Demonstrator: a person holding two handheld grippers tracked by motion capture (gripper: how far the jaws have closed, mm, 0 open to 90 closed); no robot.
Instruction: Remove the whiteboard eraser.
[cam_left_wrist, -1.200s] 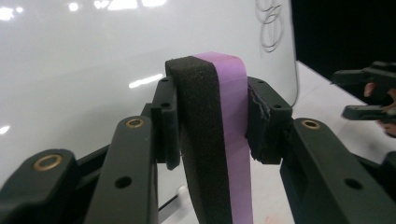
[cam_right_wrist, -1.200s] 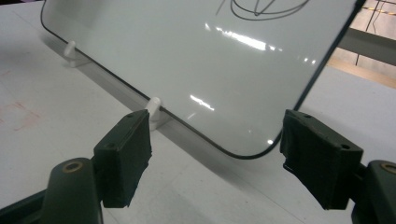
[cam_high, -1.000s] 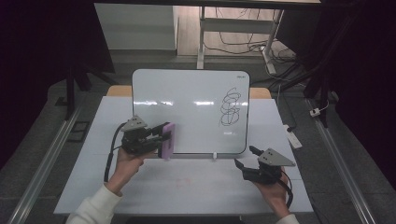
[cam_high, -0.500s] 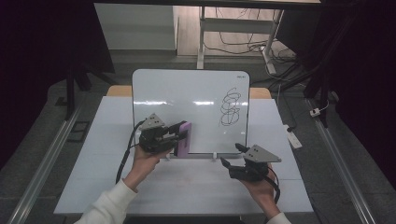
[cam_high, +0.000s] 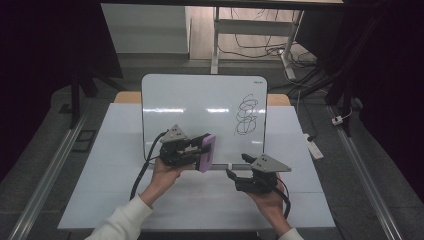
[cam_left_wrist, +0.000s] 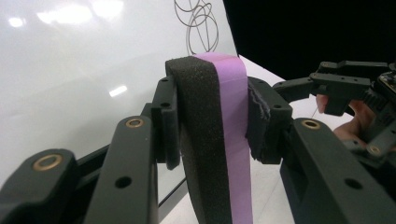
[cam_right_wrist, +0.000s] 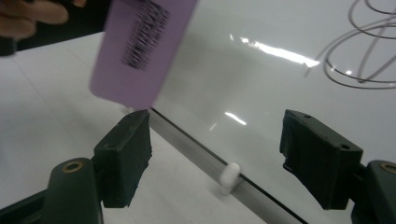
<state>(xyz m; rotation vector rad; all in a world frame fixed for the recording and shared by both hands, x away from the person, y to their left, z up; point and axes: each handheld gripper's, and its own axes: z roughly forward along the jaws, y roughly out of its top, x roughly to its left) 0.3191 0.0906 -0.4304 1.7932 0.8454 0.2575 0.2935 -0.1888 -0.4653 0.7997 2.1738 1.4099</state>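
High view: the left gripper (cam_high: 192, 150) clenches a purple-backed black foam eraser (cam_high: 206, 152) before the white board (cam_high: 200, 107), well left of the black scribble (cam_high: 246, 114).

Left gripper view: it looks light, squashy; mid-body hold suits.

Right gripper view: the right gripper (cam_right_wrist: 217, 147) gapes empty at the board's edge.

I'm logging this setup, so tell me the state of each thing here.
Left tool: shut on the eraser.
Eraser: held off the table, in front of the whiteboard.
Right tool: open, holding nothing.
Whiteboard: propped upright, black scribble unerased.
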